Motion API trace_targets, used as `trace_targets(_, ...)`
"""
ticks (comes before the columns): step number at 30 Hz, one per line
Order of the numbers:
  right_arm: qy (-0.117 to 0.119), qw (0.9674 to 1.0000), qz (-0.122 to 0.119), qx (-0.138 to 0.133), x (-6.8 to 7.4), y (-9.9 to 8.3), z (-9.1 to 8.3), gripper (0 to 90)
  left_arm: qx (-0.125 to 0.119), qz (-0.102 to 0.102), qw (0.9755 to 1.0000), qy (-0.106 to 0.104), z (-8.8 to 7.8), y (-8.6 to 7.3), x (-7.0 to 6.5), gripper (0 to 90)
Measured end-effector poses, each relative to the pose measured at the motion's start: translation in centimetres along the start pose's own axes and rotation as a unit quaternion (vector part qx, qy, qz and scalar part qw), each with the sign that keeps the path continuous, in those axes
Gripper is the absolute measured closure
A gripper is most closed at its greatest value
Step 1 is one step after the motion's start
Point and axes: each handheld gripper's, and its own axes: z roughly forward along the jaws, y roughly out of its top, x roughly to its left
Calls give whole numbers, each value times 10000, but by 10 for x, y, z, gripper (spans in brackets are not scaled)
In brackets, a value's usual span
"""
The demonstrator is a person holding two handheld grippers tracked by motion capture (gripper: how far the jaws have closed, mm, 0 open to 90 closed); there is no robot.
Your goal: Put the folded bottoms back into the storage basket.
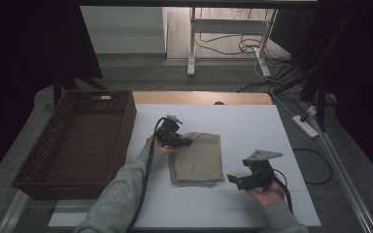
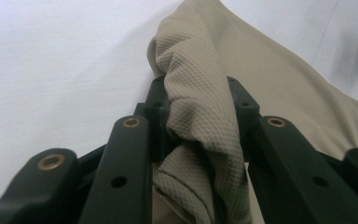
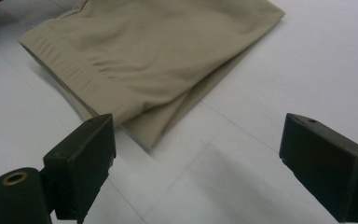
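A folded beige cloth [image 1: 199,158] lies on the white table [image 1: 252,121]. My left gripper [image 1: 187,142] is at the cloth's far left edge, shut on a bunched fold of it. In the left gripper view the cloth [image 2: 200,107] is pinched between the two black jaws of my left gripper [image 2: 196,88] and lifted into a ridge. My right gripper [image 1: 232,178] rests just off the cloth's near right corner, with its jaws open. In the right gripper view the cloth [image 3: 154,56] lies flat ahead of my right gripper [image 3: 196,149], with bare table between the jaws.
A dark wicker basket [image 1: 77,141] stands at the table's left side, its rim close to my left forearm. Desk legs and cables [image 1: 233,43] lie on the floor beyond the table's far edge.
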Motion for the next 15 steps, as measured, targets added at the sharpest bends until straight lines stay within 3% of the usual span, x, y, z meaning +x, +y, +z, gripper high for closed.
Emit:
trace_targets(6, 81, 9997, 191, 156, 2, 10, 19, 96, -26, -7, 10000, -14, -2, -1, -1, 677)
trace_targets(15, 126, 9993, 165, 326, 7, 23, 41, 92, -25, 30, 10000, -8, -3, 0, -2, 676)
